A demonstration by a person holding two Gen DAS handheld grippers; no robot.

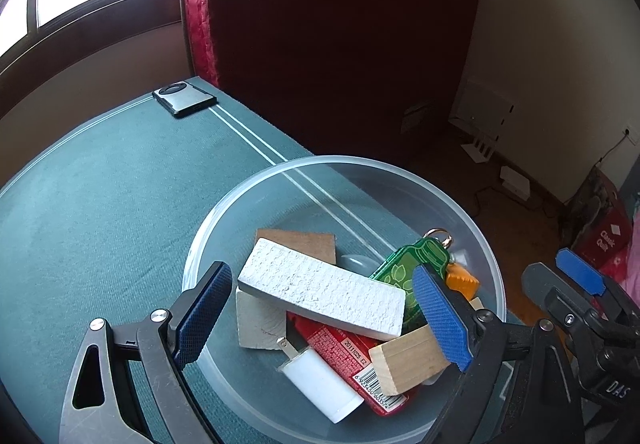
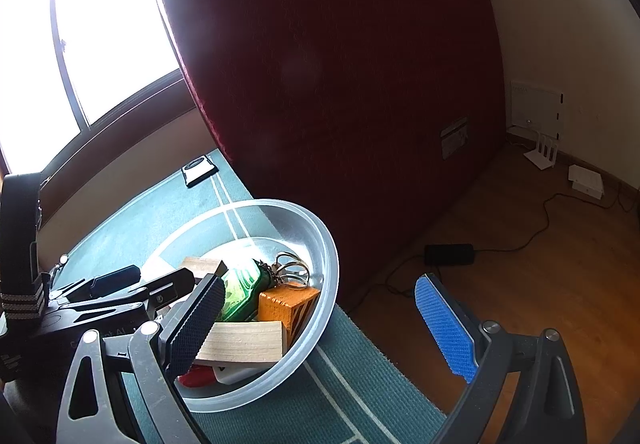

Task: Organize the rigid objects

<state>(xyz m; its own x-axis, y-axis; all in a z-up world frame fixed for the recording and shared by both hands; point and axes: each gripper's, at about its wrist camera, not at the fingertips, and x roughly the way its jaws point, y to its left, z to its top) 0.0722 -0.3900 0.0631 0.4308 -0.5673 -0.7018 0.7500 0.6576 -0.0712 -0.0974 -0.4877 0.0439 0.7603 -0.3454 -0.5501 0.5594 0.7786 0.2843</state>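
Left wrist view: the left hand-held gripper (image 1: 322, 318) hangs with its jaws spread wide and empty over a clear plastic bowl (image 1: 208, 228) that fills the lower centre of the frame and stands on a desk (image 1: 100, 196) covered in green cloth. The bowl already carries the rigid objects: a white textured block (image 1: 324, 288) lying across the top of the pile, a plain wooden block (image 1: 404, 360) at lower right, a white charger plug (image 1: 320, 380), a red packet (image 1: 344, 352) with a barcode, a green key tag (image 1: 408, 264) with its ring, an orange block (image 1: 462, 280) and a brown card (image 1: 304, 240) behind. A phone (image 1: 185, 100) lies alone at the upper left of the desk, well apart from the bowl. Right wrist view: the right hand-held gripper (image 2: 326, 328), likewise wide and holding nothing, sits at the bowl's near rim at lower centre, partly over the floor (image 2: 520, 264). Judged from this layout, the gathering step appears nearly complete, with the pile loose and uneven. The next move likely calls either for reaching to the far phone, if it counts as part of the task, or for closing on the white textured block across its narrow sides to settle it.
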